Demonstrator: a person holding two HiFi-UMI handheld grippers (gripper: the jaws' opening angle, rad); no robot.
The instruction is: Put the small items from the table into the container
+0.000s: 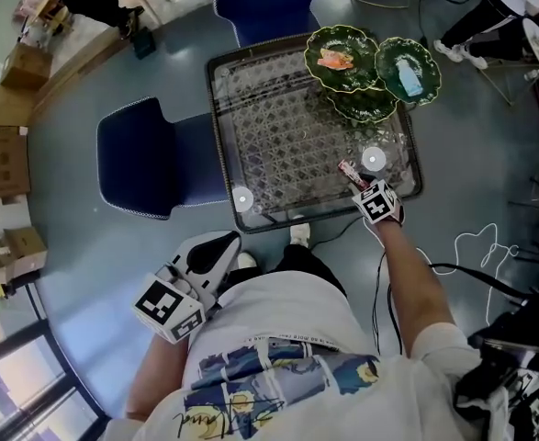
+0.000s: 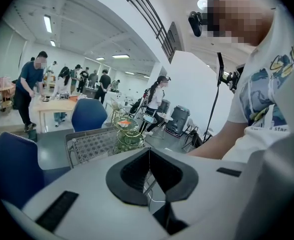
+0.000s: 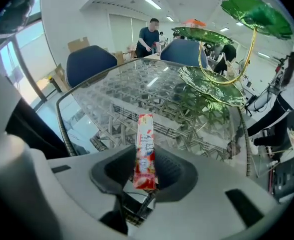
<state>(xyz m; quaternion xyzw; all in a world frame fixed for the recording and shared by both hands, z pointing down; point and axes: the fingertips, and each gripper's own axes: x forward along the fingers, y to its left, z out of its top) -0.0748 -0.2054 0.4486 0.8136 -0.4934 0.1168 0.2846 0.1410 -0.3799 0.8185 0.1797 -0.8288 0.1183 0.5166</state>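
Two grippers: the left gripper [image 1: 221,244] is clamped together on nothing, the right gripper [image 1: 356,178] pinches one red snack packet [image 3: 145,151], print too blurry to read, by the glass table's [image 1: 216,136] near-right edge, near three green leaf dishes [image 1: 341,58].

You look steeply down on a square, glass-topped wicker table [image 1: 218,127], at 12 o'clock from your body. A green leaf-shaped tiered stand [image 1: 363,105] sits on the tabletop's 1 o'clock corner. One leaf holds an orange item [image 1: 335,60], another a pale blue one [image 1: 409,77]. Your right gripper [image 1: 363,187] is over the table's 4 o'clock corner, a red packet [image 1: 350,169] at its tip. Your left gripper [image 1: 218,244] hangs off the table at 7 o'clock, beside your hip. One blue chair [image 1: 150,159] stands at the table's 9 o'clock, another [image 1: 269,3] at 12. Cardboard boxes [image 1: 1,163] lie far out at 9 o'clock.
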